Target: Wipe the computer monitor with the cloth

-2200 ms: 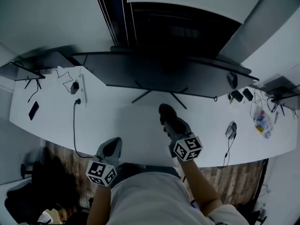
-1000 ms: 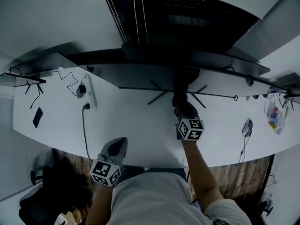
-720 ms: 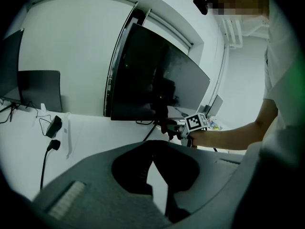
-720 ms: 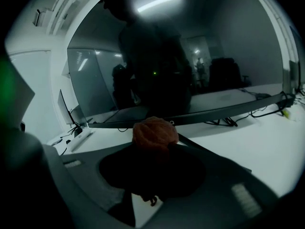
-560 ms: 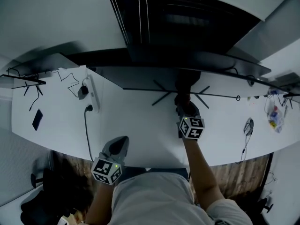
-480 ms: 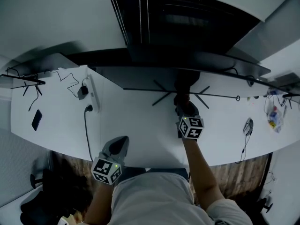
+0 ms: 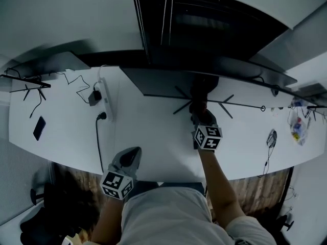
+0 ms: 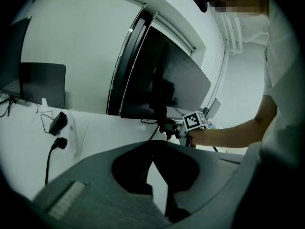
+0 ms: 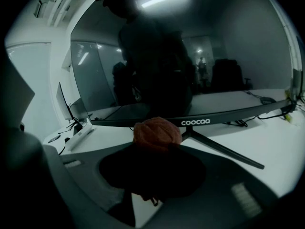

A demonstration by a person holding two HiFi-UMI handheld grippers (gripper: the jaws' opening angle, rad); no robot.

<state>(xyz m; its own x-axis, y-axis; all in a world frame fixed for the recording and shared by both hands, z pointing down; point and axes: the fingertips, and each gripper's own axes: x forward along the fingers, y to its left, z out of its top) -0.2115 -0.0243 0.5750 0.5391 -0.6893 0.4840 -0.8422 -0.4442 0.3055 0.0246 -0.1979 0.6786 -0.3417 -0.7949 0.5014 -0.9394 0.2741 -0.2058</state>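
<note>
A wide, curved, dark monitor (image 7: 214,40) stands at the back of the white desk (image 7: 148,137) on a splayed stand (image 9: 224,152). In the right gripper view its screen (image 9: 190,56) fills the picture, with a logo on the lower bezel (image 9: 198,122). My right gripper (image 9: 157,144) is shut on a bunched orange-brown cloth (image 9: 157,131), which is held up close to that lower bezel at the centre. In the head view the right gripper (image 7: 199,110) reaches over the stand. My left gripper (image 7: 133,154) hangs at the desk's front edge, jaws together and holding nothing (image 8: 153,144).
A white power strip (image 7: 106,98) with a black plug (image 7: 101,116) and an adapter (image 7: 93,97) lies left of the monitor. A phone (image 7: 38,128) lies far left, and cables and small items (image 7: 298,126) far right. Another dark screen (image 8: 43,85) stands at the left.
The right gripper carried the cloth forward from mid-desk to the monitor's lower edge, and has barely shifted in the last half second. The left gripper stayed at the front edge.
</note>
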